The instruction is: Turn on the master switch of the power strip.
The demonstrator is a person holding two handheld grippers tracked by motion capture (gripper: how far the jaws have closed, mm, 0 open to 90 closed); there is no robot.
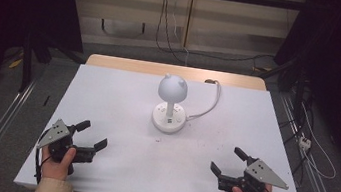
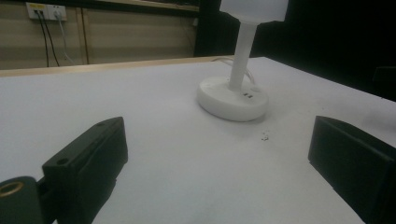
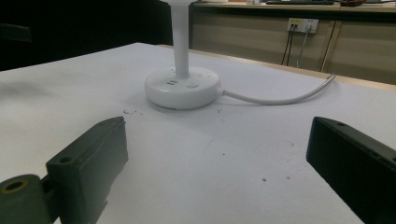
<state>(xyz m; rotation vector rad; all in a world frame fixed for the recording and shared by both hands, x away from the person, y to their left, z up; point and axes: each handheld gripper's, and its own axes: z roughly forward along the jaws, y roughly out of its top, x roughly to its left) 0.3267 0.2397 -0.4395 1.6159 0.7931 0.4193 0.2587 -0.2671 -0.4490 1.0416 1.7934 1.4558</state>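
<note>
A white table lamp (image 1: 171, 102) with a round dome head, a thin stem and a round base stands at the middle of the white table (image 1: 113, 164). Its base (image 2: 232, 98) lies ahead of the left gripper's jaws, and the same base (image 3: 182, 87) shows ahead of the right gripper's jaws. My left gripper (image 1: 92, 134) rests near the front left of the table, open, with nothing between its jaws. My right gripper (image 1: 228, 159) sits at the front right, also open and empty. Both point toward the lamp, well short of it.
The lamp's white cable (image 1: 209, 104) runs from the base to the table's far edge. A tiny white scrap (image 1: 157, 138) lies just in front of the base. Dark floor, metal rails and loose cables (image 1: 309, 151) surround the table.
</note>
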